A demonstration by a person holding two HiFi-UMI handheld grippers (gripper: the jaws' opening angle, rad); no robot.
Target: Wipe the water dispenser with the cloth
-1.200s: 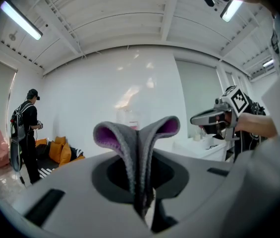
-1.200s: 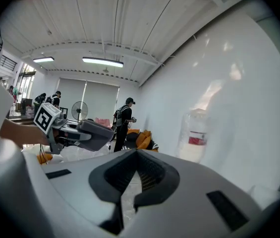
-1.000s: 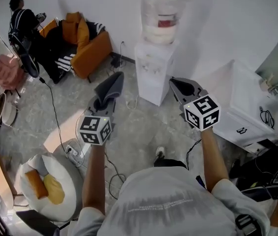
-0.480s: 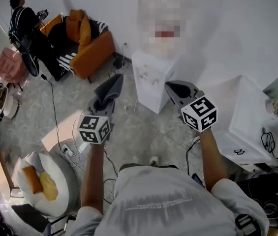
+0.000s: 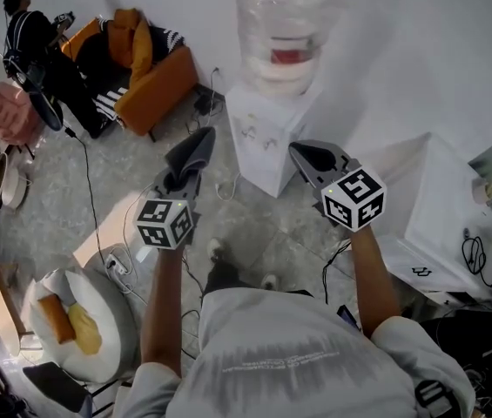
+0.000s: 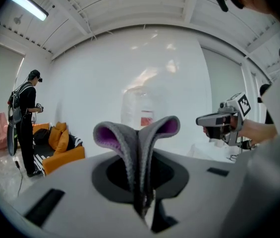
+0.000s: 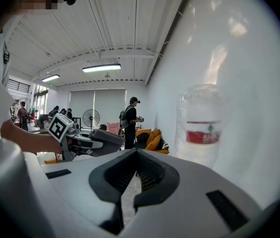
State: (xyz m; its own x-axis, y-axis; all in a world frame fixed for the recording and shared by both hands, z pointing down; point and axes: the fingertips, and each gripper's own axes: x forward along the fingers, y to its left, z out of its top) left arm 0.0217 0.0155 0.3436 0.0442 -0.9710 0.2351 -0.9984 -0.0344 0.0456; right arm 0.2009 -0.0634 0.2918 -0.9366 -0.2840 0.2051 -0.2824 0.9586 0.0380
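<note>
- Left gripper (image 5: 186, 171): I read its jaws clamped on the grey cloth (image 5: 193, 150). In the left gripper view the cloth (image 6: 136, 144) stands up from between the jaws in two folded lobes with a purple inner face.
- Right gripper (image 5: 305, 153): in the right gripper view (image 7: 136, 176) the jaws are drawn together and I see nothing held between them.
- Water dispenser (image 5: 267, 133): a white cabinet against the white wall, directly ahead of both grippers, with a clear bottle (image 5: 283, 20) bearing a red label on top.
- From the head view the cloth is near the dispenser's left side but apart from it. The right gripper's tip is just beside the cabinet's front right corner; I cannot tell whether it touches.
- Both grippers are held up at about the same height, well apart from each other.
- Surroundings: an orange sofa (image 5: 160, 78) left of the dispenser, a person (image 5: 30, 33) standing beside it, and a white table (image 5: 441, 200) to the right.
</note>
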